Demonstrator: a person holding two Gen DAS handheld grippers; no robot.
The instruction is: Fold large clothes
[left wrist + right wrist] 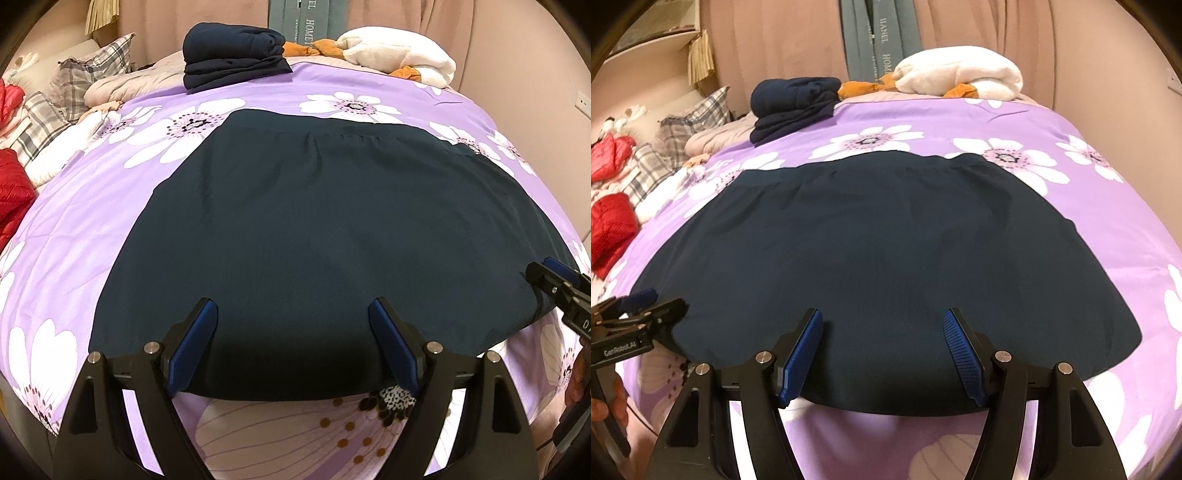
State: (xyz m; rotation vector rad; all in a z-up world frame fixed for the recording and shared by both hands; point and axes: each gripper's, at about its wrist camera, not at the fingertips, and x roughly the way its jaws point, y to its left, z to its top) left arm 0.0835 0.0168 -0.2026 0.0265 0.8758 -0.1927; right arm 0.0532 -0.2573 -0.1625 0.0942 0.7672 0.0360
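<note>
Black tongs with ribbed blue pads are sitting nearest the lens in both views. We are holding the left tongs (291, 306) spread wide over the near hem of a dark navy garment (314, 229), the pads (195, 343) standing apart with nothing pinched between them. We are holding the right tongs (882, 317) likewise released above the same hem, its woven-textured pads (960, 354) clear of the cloth on either side.

Item, the dark navy garment: a large, smooth, matte fabric, lying flat in a broad trapezoid on the bed, a gathered band running along its far edge, its near hem curving just under both tongs.

Item, the bedcover (92, 206): lilac cotton-like sheet printed with big white daisies, lying taut under the garment.

Item, a folded navy stack (232, 55): soft knit layers, resting at the far side of the bed, well apart from the flat garment.

Item, a white plush bundle (399, 51) with orange trim, lying beside the stack near pink curtains (775, 44).

Item, grey plaid pillows (96, 70) and a glossy red quilted jacket (13, 195), crowding the left edge.
</note>
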